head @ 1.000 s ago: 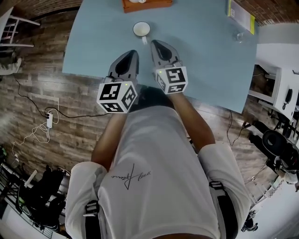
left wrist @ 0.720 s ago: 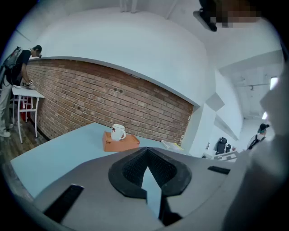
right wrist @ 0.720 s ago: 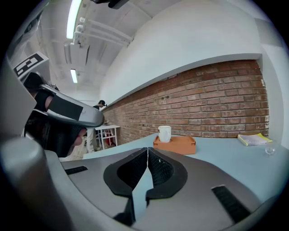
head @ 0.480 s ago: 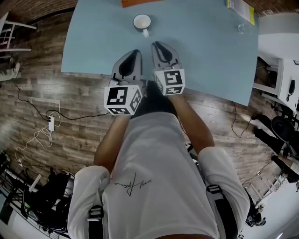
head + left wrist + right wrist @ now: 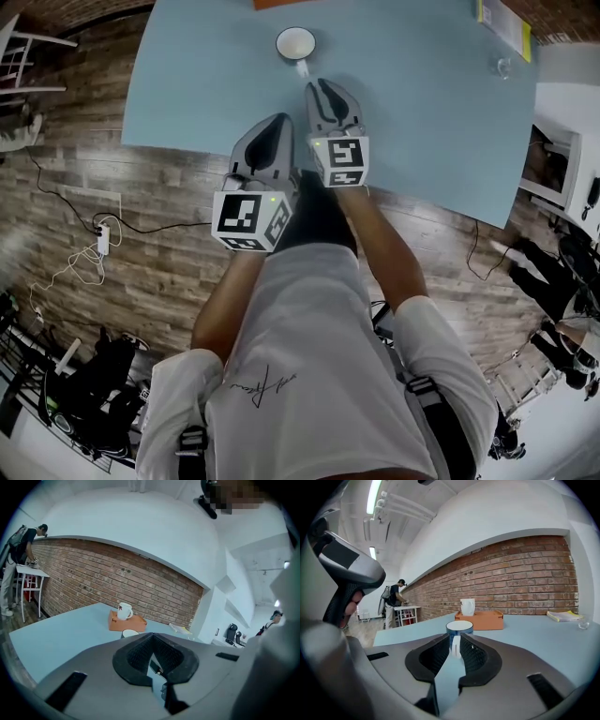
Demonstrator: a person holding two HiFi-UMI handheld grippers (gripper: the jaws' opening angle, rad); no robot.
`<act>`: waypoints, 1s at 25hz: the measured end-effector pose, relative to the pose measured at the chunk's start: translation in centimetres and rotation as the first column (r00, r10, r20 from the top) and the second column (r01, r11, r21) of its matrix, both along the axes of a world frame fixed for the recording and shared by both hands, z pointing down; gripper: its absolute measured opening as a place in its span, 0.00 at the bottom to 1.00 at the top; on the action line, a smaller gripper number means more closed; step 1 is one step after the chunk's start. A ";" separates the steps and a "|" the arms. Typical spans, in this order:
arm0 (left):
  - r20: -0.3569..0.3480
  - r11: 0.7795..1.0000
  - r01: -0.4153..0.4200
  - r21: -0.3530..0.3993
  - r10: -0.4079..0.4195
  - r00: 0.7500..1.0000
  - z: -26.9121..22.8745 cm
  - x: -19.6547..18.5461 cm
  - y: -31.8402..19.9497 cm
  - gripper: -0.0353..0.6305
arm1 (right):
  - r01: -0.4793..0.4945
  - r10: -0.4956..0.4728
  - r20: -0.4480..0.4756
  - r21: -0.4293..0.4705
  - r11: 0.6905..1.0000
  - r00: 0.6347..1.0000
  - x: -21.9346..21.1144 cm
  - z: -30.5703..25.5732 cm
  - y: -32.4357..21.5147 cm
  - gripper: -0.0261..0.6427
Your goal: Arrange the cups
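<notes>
Blue outside and white within, the mug (image 5: 296,43) stands upright on the pale blue table (image 5: 422,122) near the top centre of the head view, its white handle (image 5: 455,648) turned toward the person. The right gripper (image 5: 322,86) reaches up the frame just below the mug. In its own view the jaws have just been opening and stand a little apart, with the handle upright between them (the pads look just clear of it, though the gap is slim). The left gripper (image 5: 277,119) lies just beside the right one, lower and to the left in the head view, its tip over the table's near edge. Its jaws are closed tip to tip with nothing between them. Farther back, in the left gripper view's centre, a white mug (image 5: 124,611) stands on an orange box (image 5: 130,623) in front of a brick wall (image 5: 93,578). At the head view's upper right a yellow booklet (image 5: 503,22) lies at the table's far corner, with a small clear glass (image 5: 504,67) near it. Wood-plank floor (image 5: 112,187) shows at the left of that view, with cables running across it.
</notes>
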State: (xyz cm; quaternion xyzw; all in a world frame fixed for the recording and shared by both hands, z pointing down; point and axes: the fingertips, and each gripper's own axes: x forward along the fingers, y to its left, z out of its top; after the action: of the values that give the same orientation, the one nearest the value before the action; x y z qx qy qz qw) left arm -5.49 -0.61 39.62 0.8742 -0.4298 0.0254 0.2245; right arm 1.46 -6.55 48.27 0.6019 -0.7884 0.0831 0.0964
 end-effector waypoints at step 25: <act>0.035 0.998 0.019 -0.068 -0.017 0.999 2.3 0.3 -0.5 0.07 | 0.029 -0.029 0.001 -0.083 0.996 1.000 -1.2 5.2 -3.6 0.21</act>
State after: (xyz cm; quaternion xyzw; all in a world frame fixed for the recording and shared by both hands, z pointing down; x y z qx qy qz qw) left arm -5.21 -1.15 41.89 0.8615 -0.4405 0.0532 0.2468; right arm 0.27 -10.17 53.46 0.5859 -0.7929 0.1141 0.1226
